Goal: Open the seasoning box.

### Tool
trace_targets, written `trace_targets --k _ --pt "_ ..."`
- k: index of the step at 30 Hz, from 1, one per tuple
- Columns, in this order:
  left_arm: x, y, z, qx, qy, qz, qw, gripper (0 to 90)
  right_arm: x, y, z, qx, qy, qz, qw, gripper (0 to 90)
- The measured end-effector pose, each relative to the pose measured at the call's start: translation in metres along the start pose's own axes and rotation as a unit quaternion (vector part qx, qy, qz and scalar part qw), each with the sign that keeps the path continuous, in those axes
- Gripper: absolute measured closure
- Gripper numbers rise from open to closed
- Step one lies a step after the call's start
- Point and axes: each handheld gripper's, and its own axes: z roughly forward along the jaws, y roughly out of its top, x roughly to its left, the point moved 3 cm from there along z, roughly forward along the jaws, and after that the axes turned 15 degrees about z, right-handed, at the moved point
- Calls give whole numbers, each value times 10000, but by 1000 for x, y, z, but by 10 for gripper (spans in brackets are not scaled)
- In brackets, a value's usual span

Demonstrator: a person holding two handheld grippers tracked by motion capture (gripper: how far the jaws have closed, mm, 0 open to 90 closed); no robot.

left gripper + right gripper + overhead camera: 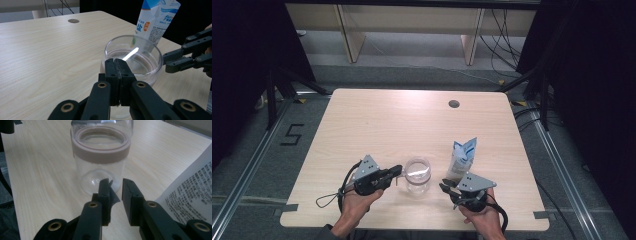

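Fingers (pixel 117 72) of the left gripper (pixel 396 172) were pressed flat together with nothing between them, their tips at the near rim of the one jar (pixel 417 174). Those of the right gripper (pixel 447 186) stood a narrow gap apart, grasping nothing. One jar, one pouch (pixel 463 157) and two grippers were on the table (pixel 377 125). The jar was round, clear glass, with a pale pink band around its neck in the right gripper view. It stood between the grippers near the front edge. The pouch was a flat, glossy, blue-and-white packet with printed text, upright just right of the jar. The table was light wood grain with rounded corners.
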Motion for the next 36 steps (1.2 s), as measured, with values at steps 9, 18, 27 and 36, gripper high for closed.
trace_targets --k 9,18,27,36 --pt "1 -1 0 -54 -24 -26 10000 878 1 7 3 -101 35 87 9999 806" --pt "0 -2 0 -81 10 -168 9998 879 0 19 12 -271 191 68 9994 830" --pt "1 -2 0 -94 -47 -47 9999 873 3 31 17 -267 263 33 9993 837" --pt "0 0 -2 -59 -71 -41 9999 801 6 36 20 -204 327 -24 9993 842"
